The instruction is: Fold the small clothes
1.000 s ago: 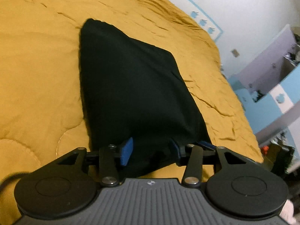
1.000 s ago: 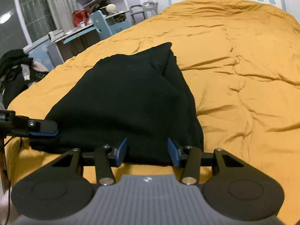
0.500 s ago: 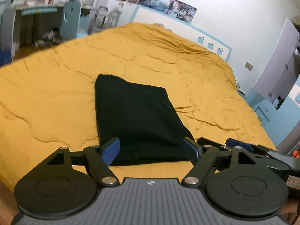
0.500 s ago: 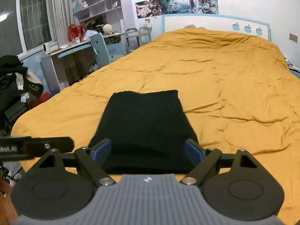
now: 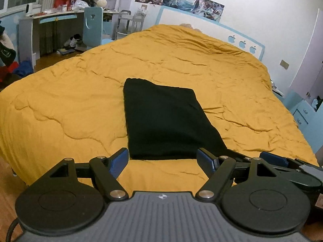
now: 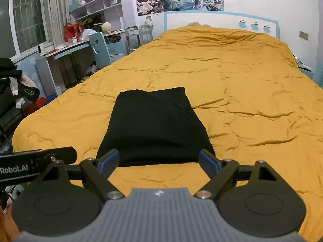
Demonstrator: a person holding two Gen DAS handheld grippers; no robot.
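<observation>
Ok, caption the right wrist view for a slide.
Open right gripper hovers above folded black garment on a mustard-yellow bed cover.

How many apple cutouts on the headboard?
3, in a row at the headboard's right end: first, second, third. The left wrist view shows the same three. The bedding may hide others lower down.

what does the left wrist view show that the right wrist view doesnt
Only the left wrist view: the right gripper at its right edge, and blue drawers beside the bed.

Only the right wrist view: the left gripper at its left edge, and wall shelves.

Both: the folded black garment flat on the yellow bedspread, each view's own jaws wide open and empty.
</observation>
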